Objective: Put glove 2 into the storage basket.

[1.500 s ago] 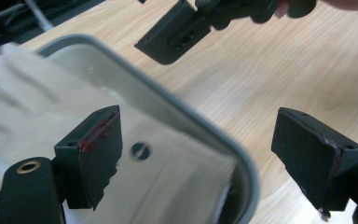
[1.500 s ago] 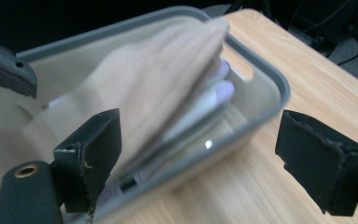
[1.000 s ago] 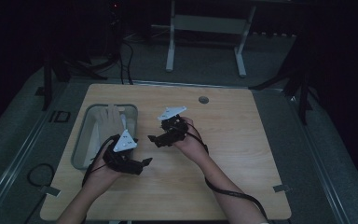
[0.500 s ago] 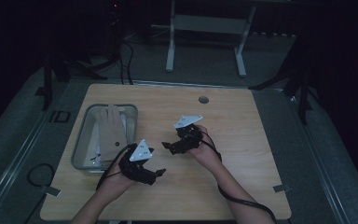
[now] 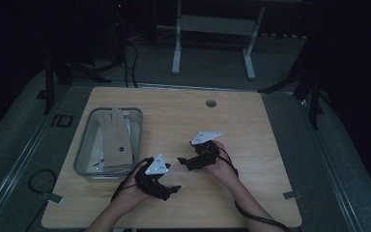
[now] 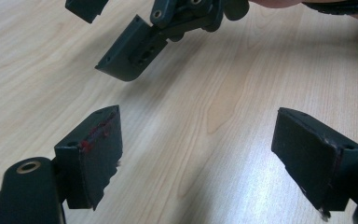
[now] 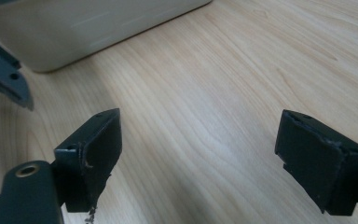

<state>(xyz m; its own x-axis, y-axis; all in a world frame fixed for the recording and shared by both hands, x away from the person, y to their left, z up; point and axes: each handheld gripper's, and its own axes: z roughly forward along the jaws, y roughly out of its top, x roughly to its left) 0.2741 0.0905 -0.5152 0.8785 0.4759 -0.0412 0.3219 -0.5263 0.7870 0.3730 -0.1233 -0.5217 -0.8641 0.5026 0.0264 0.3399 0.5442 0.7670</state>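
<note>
Both grippers hover low over the bare wooden table, held in a person's hands near its front middle. My left gripper points right, its jaws open with nothing between them; in the left gripper view there is just wood grain between the pads. My right gripper points left toward it, also open and empty, as the right gripper view confirms. The two stand close, tips apart. One jaw of the right gripper hangs at the top of the left gripper view.
A clear plastic bin stands on the table's left side and holds a tan glove-shaped thing and some white pieces. Its pale wall lies ahead of the right gripper. A round cable hole sits near the far edge.
Both hands have come toward the near edge of the table and sunk lower. The left gripper has left the bin's side and moved right. The jaws stay open.
</note>
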